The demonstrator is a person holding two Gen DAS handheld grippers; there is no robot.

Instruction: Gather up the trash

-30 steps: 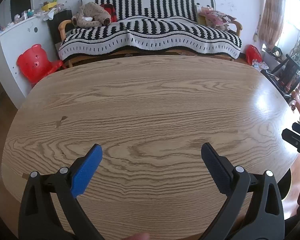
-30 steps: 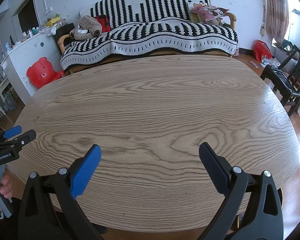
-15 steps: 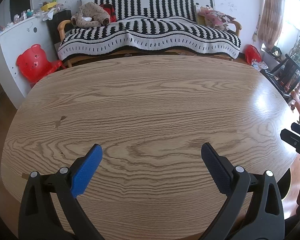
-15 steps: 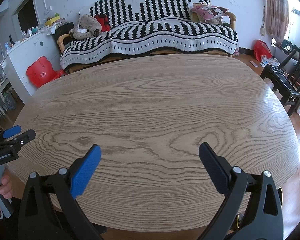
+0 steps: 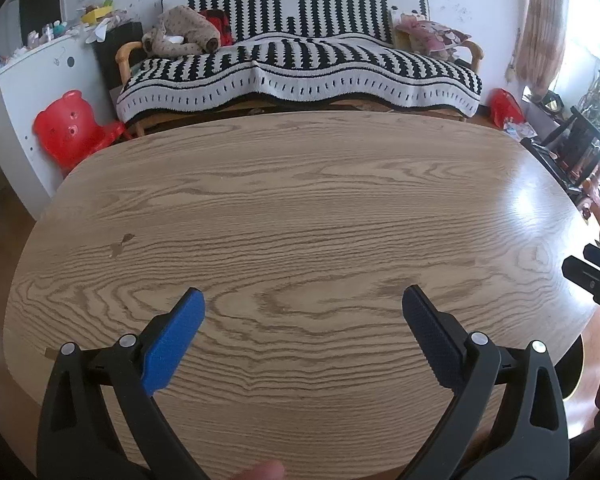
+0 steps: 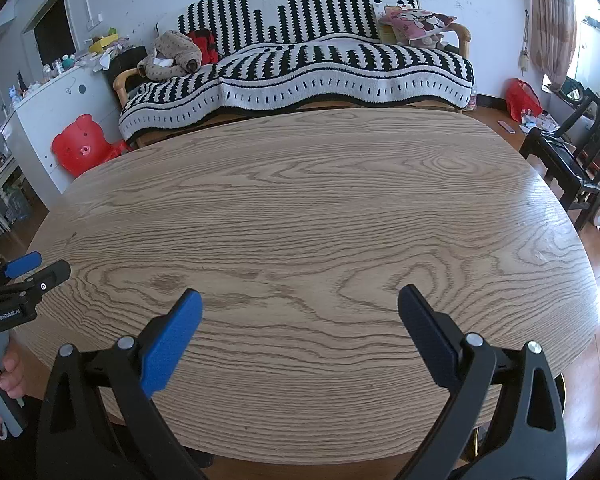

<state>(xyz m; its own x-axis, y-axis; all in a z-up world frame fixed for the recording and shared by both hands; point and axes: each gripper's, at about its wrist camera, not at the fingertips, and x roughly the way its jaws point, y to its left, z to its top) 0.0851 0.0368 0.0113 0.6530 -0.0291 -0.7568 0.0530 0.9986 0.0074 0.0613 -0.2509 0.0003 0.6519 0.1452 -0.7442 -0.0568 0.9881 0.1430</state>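
Note:
No trash shows on the oval wooden table (image 5: 300,208) in either view. My left gripper (image 5: 303,300) hovers open above the table's near edge, blue pads wide apart and nothing between them. My right gripper (image 6: 299,300) is likewise open over the near edge with an empty gap. In the right wrist view the left gripper (image 6: 24,270) appears at the far left, held by a hand (image 6: 4,376). In the left wrist view the right gripper's fingers (image 5: 592,274) poke in at the far right edge.
A sofa under a black-and-white striped blanket (image 5: 300,68) stands behind the table. A red bear-shaped chair (image 5: 70,130) and a white cabinet (image 5: 32,92) are at the left. Dark wooden chairs (image 6: 572,160) and a red bag (image 6: 522,100) are at the right.
Both views have shifted very slightly; the grippers stay open and hardly move.

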